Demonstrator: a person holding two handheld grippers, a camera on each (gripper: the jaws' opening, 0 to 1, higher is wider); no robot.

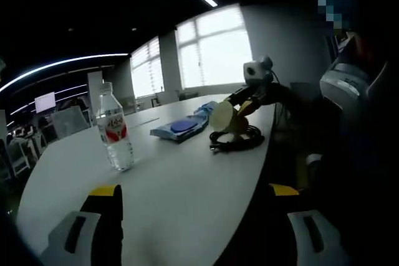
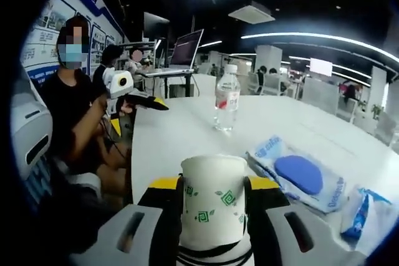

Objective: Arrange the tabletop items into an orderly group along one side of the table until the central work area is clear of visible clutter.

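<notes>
A white paper cup [image 2: 212, 207] with green patterns stands between my right gripper's [image 2: 213, 186] jaws, which are shut on it. In the left gripper view the same cup [image 1: 222, 116] hangs in the right gripper [image 1: 254, 95] just above a coiled black cable [image 1: 237, 139] near the table's edge. A clear water bottle [image 1: 114, 130] with a red label stands upright on the white table [image 1: 174, 182]; it also shows ahead of the cup [image 2: 227, 99]. A blue-and-white packet [image 1: 181, 127] [image 2: 300, 177] lies flat. My left gripper [image 1: 196, 202] is open over the near table edge, holding nothing.
A second blue-and-white pouch [image 2: 365, 213] lies at the right of the right gripper view. A person in black [image 2: 75, 113] holds the left gripper [image 2: 134, 99] beside the table. A laptop [image 2: 186, 48] stands on a stand behind. Chairs [image 1: 68, 121] line the far side.
</notes>
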